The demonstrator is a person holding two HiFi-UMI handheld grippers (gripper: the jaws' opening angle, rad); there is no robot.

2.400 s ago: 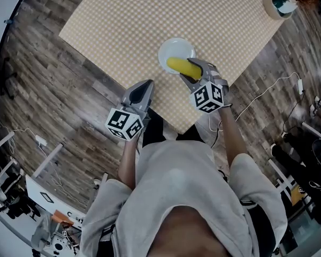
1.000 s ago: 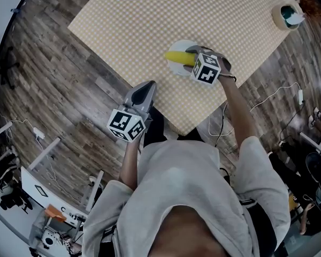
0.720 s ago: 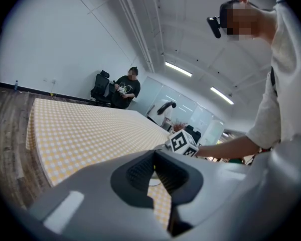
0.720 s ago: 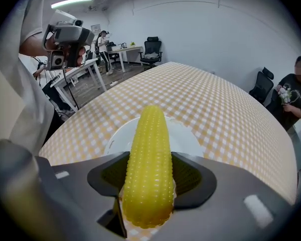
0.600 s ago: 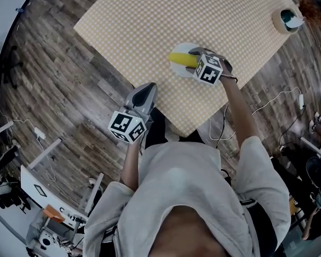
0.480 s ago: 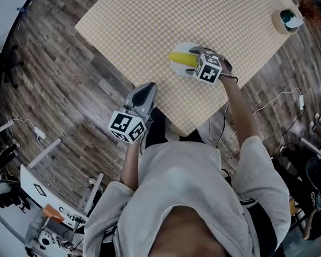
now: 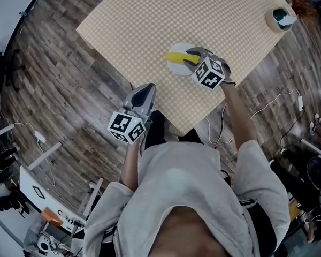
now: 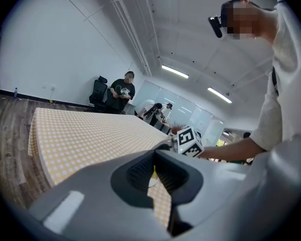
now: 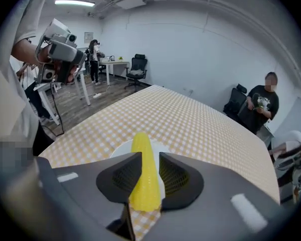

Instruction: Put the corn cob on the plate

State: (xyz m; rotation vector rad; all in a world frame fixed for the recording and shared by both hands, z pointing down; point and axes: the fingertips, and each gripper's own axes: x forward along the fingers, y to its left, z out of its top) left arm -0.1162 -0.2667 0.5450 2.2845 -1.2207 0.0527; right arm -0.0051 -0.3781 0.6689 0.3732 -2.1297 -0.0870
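1. Compare with the head view of a couple of seconds ago. Find the right gripper, then low at the near side of the plate with the corn cob in its jaws, now raised and tipped steeply down over that plate.
2. Note the jaws of the right gripper just closing part-way. See the corn cob in the gap between them, apparently lying lower down and not pinched. Treat as let go, not gripped.
3. Locate the corn cob across the white plate on the checked counter, toward the corner nearest the person. Expect the thick end under the gripper, seemingly past the near rim, and the pointed end away.
4. Judge the placement as most likely done. Back the right gripper off without nudging the thick end.
5. Identify the corn cob as bright yellow, tapered, finely pebbled with kernel rows, without husk. Expect rolling on so shallow a plate if knocked.
6. Check the left gripper: held beside the counter's edge, jaws together on nothing.
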